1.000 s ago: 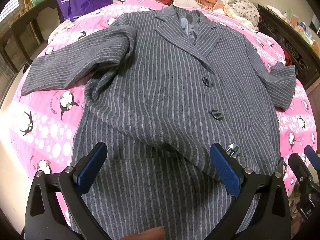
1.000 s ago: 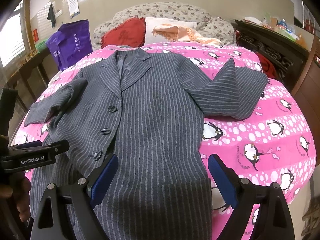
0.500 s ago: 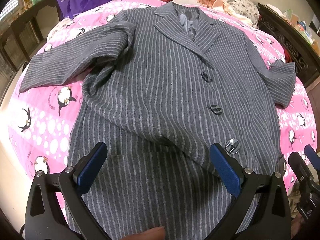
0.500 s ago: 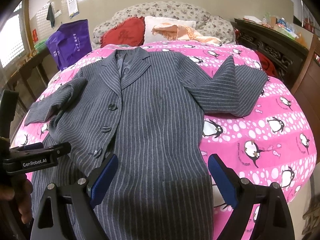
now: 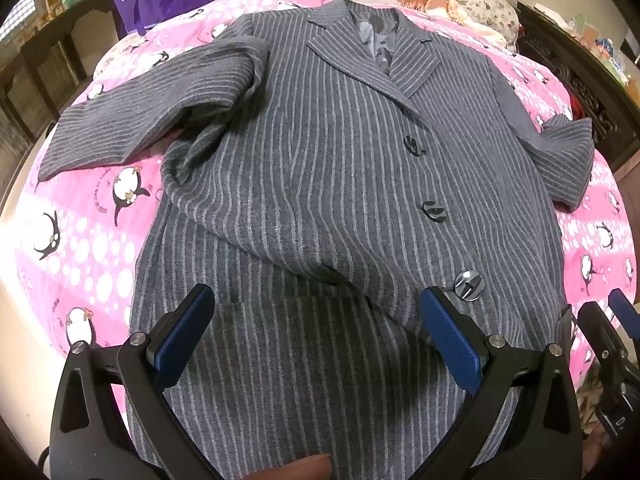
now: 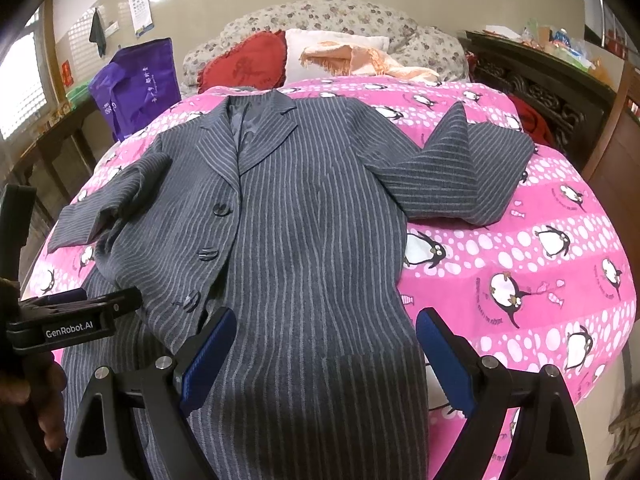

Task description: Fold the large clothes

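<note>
A long grey pinstriped coat (image 5: 328, 168) lies face up on a pink penguin bedspread (image 5: 76, 248), collar toward the pillows, three buttons down its front. Its left sleeve (image 5: 132, 128) lies bent across the bed; its right sleeve (image 6: 460, 176) is folded outward. My left gripper (image 5: 316, 332) is open and empty above the coat's lower left part. My right gripper (image 6: 324, 344) is open and empty above the lower right part of the coat (image 6: 304, 240). The left gripper also shows in the right wrist view (image 6: 68, 320).
A purple bag (image 6: 136, 84) stands at the bed's far left corner. A red heart cushion (image 6: 244, 64) and pillows lie at the head. Dark carved wooden furniture (image 6: 552, 92) runs along the right side. A wooden bench (image 5: 48, 48) stands left.
Both grippers have moved slightly forward over the coat's lower part. Both stay open and the coat has not moved.
</note>
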A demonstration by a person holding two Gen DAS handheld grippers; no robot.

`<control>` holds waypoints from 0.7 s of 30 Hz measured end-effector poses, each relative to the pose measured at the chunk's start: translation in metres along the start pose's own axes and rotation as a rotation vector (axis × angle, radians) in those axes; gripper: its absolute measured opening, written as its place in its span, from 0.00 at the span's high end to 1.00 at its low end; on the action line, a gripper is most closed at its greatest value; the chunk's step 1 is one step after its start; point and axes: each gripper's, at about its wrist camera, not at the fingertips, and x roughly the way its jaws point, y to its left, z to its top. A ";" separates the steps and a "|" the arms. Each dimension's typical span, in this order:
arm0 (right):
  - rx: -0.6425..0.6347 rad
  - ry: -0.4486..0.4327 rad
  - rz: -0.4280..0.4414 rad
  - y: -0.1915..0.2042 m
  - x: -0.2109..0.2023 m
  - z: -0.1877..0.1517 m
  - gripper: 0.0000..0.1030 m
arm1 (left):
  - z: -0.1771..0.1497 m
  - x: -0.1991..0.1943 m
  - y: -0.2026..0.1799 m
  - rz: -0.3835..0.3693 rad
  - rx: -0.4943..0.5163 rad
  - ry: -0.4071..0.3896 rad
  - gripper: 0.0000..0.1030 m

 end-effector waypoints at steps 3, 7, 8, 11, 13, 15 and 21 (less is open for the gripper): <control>0.003 0.004 0.000 -0.001 0.002 -0.001 0.13 | -0.001 0.002 0.000 -0.002 0.000 0.008 0.00; 0.005 0.011 0.001 -0.001 0.005 -0.001 0.13 | -0.001 0.004 0.000 -0.003 -0.001 0.012 0.00; 0.004 0.012 0.001 -0.001 0.005 -0.001 0.13 | -0.001 0.005 0.000 -0.003 -0.001 0.014 0.00; 0.006 0.014 0.002 -0.001 0.007 -0.001 0.13 | -0.002 0.007 0.000 -0.003 0.000 0.017 0.00; 0.007 0.017 0.002 -0.001 0.008 -0.002 0.13 | -0.002 0.007 -0.001 -0.003 0.000 0.019 0.00; 0.008 0.018 0.002 -0.001 0.008 -0.002 0.13 | -0.002 0.008 -0.001 -0.003 0.000 0.020 0.00; 0.006 0.013 0.001 0.000 0.006 -0.002 0.13 | -0.002 0.010 -0.002 -0.007 0.005 0.025 0.00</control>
